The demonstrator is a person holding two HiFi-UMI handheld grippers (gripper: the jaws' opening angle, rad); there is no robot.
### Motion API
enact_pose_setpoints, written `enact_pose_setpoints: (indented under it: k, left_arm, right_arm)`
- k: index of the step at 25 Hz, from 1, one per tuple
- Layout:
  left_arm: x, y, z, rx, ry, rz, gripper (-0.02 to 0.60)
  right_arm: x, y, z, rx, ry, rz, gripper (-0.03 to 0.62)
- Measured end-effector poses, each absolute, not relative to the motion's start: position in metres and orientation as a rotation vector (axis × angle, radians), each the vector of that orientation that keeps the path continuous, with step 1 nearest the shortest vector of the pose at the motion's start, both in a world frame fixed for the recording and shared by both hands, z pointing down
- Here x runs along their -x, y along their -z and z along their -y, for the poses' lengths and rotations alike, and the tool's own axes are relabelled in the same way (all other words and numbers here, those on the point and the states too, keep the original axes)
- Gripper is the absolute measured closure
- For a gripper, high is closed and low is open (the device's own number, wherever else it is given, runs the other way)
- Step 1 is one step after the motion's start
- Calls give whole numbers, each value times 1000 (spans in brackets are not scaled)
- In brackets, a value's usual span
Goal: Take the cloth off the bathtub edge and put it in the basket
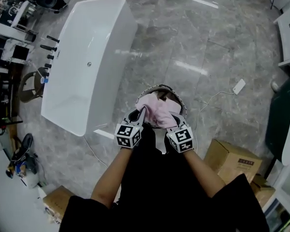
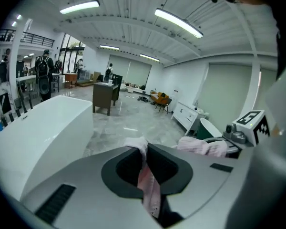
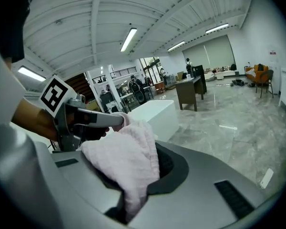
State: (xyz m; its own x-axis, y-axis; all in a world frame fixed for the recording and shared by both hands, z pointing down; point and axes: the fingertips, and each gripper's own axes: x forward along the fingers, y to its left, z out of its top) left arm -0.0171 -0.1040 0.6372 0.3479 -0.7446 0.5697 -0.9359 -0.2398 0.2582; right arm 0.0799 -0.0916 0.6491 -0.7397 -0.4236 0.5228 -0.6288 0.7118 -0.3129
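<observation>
A pink cloth (image 1: 157, 111) hangs bunched between my two grippers, right above the round basket (image 1: 181, 103) on the floor. My left gripper (image 1: 141, 113) is shut on one thin edge of the cloth (image 2: 146, 175), which runs down between its jaws. My right gripper (image 1: 171, 118) is shut on a thicker fold of the cloth (image 3: 126, 161). The white bathtub (image 1: 87, 57) stands to the left, apart from both grippers. In the right gripper view the left gripper (image 3: 115, 120) shows at the cloth's far end. Most of the basket is hidden under the cloth.
Cardboard boxes (image 1: 232, 161) stand on the marble floor at the right, another box (image 1: 55, 202) at lower left. A white power strip (image 1: 239, 86) with its cable lies right of the basket. Black taps (image 1: 48, 47) line the tub's left side. A dark table (image 2: 105, 97) stands farther off.
</observation>
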Motion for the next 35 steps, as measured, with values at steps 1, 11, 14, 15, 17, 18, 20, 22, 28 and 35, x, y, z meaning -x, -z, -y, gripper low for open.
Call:
enact_pose_setpoints:
  k: [1, 11, 14, 15, 17, 18, 20, 22, 28, 35]
  left_arm:
    - [18, -648, 104, -2044, -452, 1444, 546]
    - [25, -722, 107, -1990, -592, 1273, 545]
    - [28, -740, 112, -1977, -599, 1239, 545]
    - [30, -746, 113, -1975, -593, 1225, 545]
    - [33, -759, 114, -1972, -579, 1213, 545]
    - [33, -765, 115, -1973, -576, 1214, 545]
    - [31, -781, 117, -1983, -580, 1209, 545]
    - [26, -799, 120, -1991, -588, 1185, 545]
    - [28, -847, 121, -1968, -640, 1108, 545]
    - [23, -896, 114, -1938, -739, 1009, 510]
  right_arm:
    - [-77, -658, 93, -802, -676, 2494, 540]
    - [-80, -724, 128, -950, -769, 2283, 540]
    - [-86, -743, 139, -1025, -788, 2200, 540]
    - [-85, -750, 140, -1042, -801, 2173, 540]
    - [-81, -766, 139, -1062, -843, 2121, 540]
    - [-79, -774, 139, -1067, -860, 2098, 540]
    - [-77, -788, 138, -1073, -875, 2060, 540]
    - [-79, -802, 139, -1076, -880, 2024, 540]
    - [-77, -841, 124, -988, -860, 1943, 540]
    - [-80, -887, 118, -907, -915, 1825, 540]
